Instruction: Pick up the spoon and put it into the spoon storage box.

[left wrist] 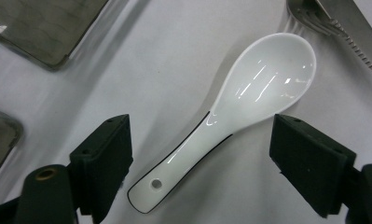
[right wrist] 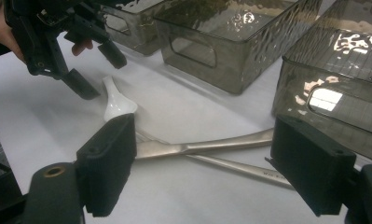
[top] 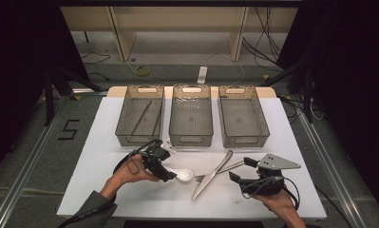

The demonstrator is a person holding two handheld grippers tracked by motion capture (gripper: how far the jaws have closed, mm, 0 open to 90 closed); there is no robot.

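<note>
left gripper (left wrist: 200,154), jaws spread astride the white ceramic spoon (left wrist: 249,102) near the table's front edge, could skid the glossy handle sideways.

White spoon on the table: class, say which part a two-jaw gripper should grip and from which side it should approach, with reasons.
Grip the spoon by its narrow, straight handle, coming down from above with one jaw on each long side. The handle lies flat and is slimmer than the rounded bowl, so it probably fits the open left gripper best.
</note>
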